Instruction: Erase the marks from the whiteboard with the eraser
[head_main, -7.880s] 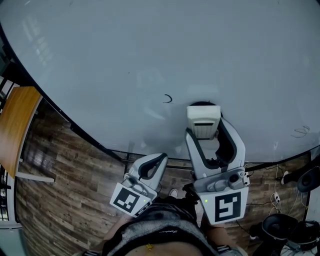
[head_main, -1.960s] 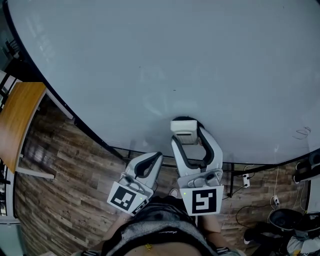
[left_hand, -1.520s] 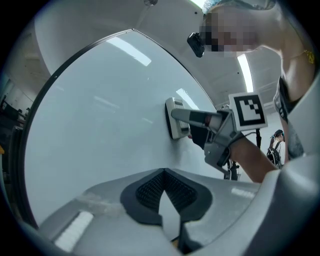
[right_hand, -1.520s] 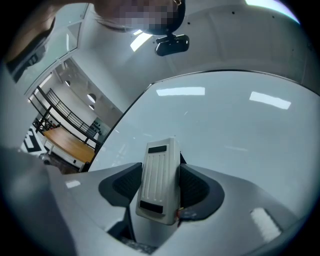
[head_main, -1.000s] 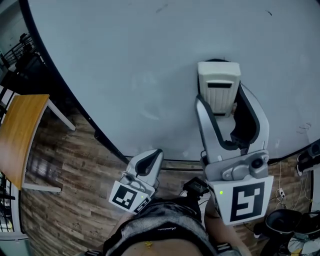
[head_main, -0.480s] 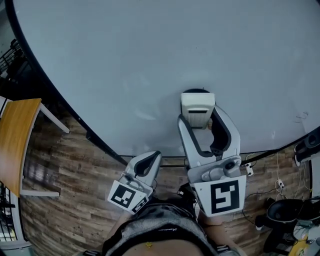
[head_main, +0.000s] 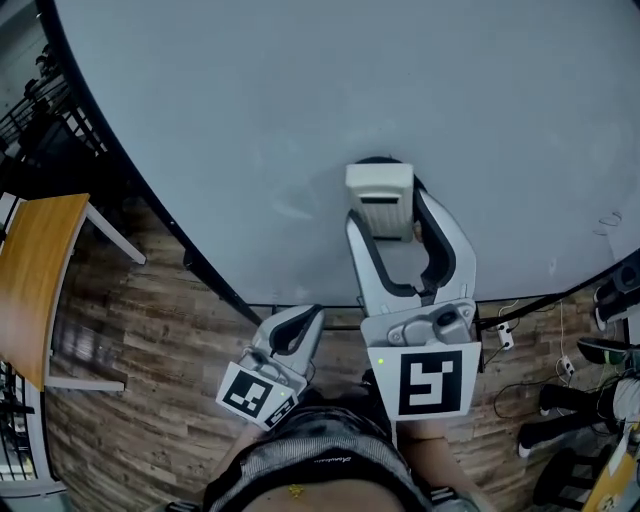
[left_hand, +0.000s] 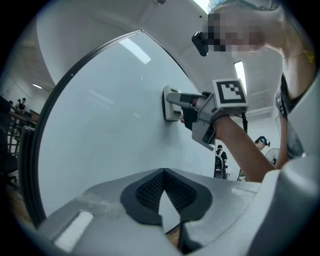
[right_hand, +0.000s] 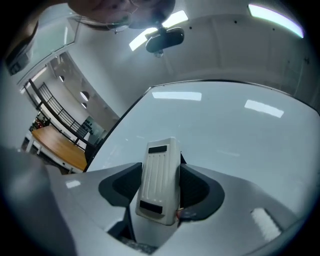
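Two handheld grippers work in front of a large, pale whiteboard (head_main: 300, 120) with a thin dark frame. The right gripper (head_main: 388, 215) has its jaws clenched on a cream, rectangular plastic eraser (head_main: 380, 198), one jaw against each long side. The eraser sits lengthwise between the jaws and its far end reaches past their tips. It lies flat against the lower middle of the board. Its back is ribbed, with a dark slot near each end, and a dark pad edge shows under its far end.

The left gripper (head_main: 300, 328) hangs low, close to the person's body, below the board's lower edge and over brown wood-plank floor (head_main: 130, 380). Its jaws are pressed together at the tips with nothing between them.

A faint scribble (head_main: 608, 222) sits near the board's right edge, well apart from the eraser. An orange-brown wooden tabletop (head_main: 35, 270) stands at far left.
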